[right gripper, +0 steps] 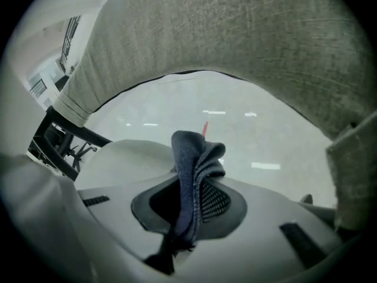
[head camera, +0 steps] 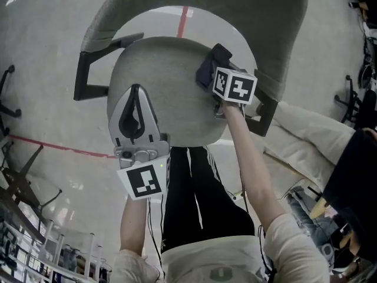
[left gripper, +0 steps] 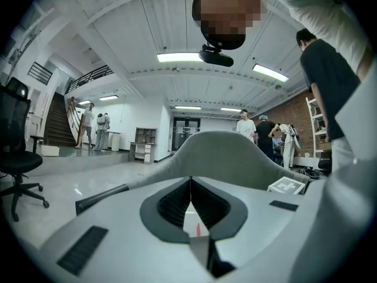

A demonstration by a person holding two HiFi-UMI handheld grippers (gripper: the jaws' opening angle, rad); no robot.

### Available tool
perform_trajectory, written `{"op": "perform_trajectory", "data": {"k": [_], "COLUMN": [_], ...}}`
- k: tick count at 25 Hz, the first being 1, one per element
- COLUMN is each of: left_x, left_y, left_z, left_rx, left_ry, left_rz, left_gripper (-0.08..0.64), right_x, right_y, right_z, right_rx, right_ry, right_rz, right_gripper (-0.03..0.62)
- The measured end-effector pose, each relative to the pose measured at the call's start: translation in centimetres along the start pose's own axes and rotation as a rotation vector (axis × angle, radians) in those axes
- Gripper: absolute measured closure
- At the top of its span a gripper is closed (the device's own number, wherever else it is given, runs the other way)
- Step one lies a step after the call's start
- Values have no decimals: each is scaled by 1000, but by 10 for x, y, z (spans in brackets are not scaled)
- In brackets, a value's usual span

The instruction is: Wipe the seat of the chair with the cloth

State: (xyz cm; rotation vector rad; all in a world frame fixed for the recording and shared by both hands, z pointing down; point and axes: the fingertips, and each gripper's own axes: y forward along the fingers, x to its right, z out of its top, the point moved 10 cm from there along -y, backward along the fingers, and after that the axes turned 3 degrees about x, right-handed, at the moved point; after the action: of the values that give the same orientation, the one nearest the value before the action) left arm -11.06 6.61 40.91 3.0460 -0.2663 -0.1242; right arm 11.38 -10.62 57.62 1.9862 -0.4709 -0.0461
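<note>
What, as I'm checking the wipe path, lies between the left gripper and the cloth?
Only bare seat: the head view shows nothing on it between the left gripper and the cloth.

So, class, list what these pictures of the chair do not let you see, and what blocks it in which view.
Chair base: head view, hidden under the seat.
Whether the cloth touches the seat: head view, the marker cube covers the spot; right gripper view, the cloth's own folds do.
Right armrest: head view, partly behind cube and forearm.
</note>
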Motion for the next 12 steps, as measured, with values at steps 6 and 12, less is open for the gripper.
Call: {"op": "perform_trajectory", "data": {"k": [6,12], "left_x": [11,19], "left_y": [5,6], "left_z": [-1,-1], "left_rx": [6,6], "left_ry": [2,3], "left_rz": [-20,-29], "left_gripper": [545,545], "right_x": [26,23], "right_y": [-16,-16], "right_z": [-8,-15], "right_rx": [-34,-21], "right_ry": [-123,-181], "right_rz": [-196,-246], "right_gripper": [537,537]}}
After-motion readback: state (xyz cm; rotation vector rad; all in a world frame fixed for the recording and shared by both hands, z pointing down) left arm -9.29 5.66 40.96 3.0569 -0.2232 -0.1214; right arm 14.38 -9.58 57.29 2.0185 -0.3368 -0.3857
